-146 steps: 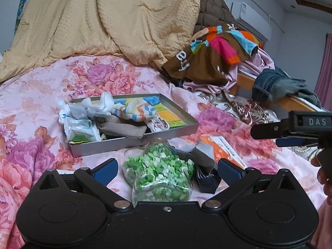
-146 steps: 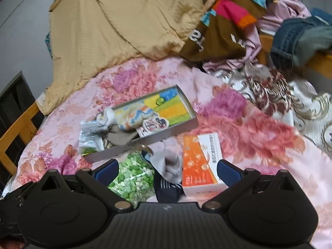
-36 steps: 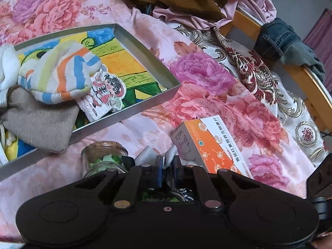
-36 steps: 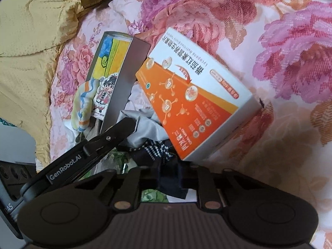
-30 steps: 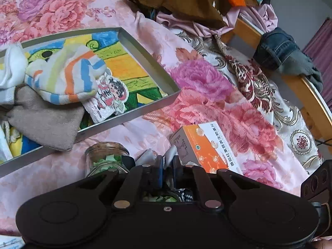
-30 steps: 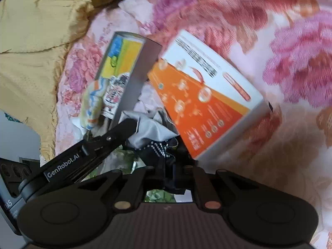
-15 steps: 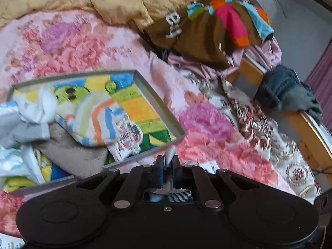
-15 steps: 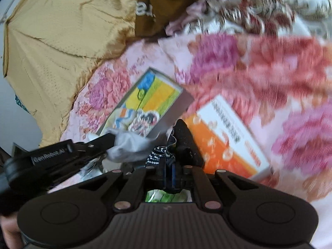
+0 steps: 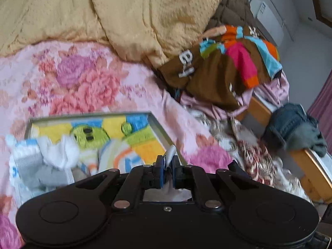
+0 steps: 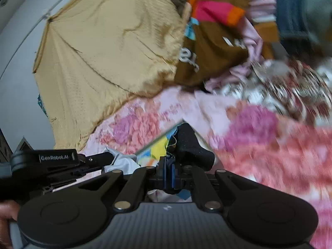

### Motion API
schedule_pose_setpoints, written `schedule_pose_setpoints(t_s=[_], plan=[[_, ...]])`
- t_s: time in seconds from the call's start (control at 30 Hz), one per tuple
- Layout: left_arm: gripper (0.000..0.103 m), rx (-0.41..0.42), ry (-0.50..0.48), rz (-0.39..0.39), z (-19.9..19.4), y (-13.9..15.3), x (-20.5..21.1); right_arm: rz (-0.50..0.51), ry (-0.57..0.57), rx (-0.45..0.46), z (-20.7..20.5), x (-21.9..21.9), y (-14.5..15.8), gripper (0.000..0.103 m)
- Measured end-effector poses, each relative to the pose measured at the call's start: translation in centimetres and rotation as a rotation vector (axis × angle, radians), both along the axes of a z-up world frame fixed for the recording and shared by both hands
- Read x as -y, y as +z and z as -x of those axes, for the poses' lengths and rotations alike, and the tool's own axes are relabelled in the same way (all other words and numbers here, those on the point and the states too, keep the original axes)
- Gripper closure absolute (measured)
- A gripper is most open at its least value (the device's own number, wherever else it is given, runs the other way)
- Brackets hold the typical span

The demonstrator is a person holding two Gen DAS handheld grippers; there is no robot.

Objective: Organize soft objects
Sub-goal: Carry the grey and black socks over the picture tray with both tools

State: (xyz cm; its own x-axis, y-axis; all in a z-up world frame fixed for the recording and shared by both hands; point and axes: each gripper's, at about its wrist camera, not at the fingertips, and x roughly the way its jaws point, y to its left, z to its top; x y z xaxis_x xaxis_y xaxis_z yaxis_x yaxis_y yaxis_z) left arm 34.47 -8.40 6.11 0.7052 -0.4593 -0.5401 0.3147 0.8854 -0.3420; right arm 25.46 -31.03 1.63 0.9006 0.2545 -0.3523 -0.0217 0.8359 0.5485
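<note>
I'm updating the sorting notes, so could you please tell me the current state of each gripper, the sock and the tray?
Left gripper: shut, fingers pinching the sock's grey end.
Right gripper: shut, fingers pinching the sock's dark end.
Sock: held between both grippers, off the bedspread.
Tray: lying open on the floral bedspread, other socks piled at its left end.

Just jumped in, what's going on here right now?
A person holds a gripper in each hand over a bed, sorting socks into a tray. The left gripper is shut on the grey end of a sock, and the right gripper is shut on the dark end. The sock is held above the flowered bedspread, near the tray, which already holds other socks.
</note>
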Motion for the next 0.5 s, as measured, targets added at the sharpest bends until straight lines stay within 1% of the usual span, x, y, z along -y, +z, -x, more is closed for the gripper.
schedule_pose_setpoints(t_s=[0.13, 0.27, 0.4, 0.5], plan=[[0.096, 0.033, 0.033, 0.012, -1.8, 0.2, 0.0, 0.042, 0.003, 0.023, -2.2, -0.7, 0.2, 0.098], [0.096, 0.033, 0.056, 0.026, -3.9, -0.7, 0.5, 0.052, 0.011, 0.021, -4.2, -1.2, -0.2, 0.098], [0.096, 0.029, 0.063, 0.016, -5.7, -2.1, 1.3, 0.053, 0.024, -0.004, -6.8, -1.5, -1.0, 0.098], [0.096, 0.015, 0.068, 0.004, -6.7, -3.4, 1.7, 0.026, 0.028, -0.035, -8.1, -1.4, -1.8, 0.098]])
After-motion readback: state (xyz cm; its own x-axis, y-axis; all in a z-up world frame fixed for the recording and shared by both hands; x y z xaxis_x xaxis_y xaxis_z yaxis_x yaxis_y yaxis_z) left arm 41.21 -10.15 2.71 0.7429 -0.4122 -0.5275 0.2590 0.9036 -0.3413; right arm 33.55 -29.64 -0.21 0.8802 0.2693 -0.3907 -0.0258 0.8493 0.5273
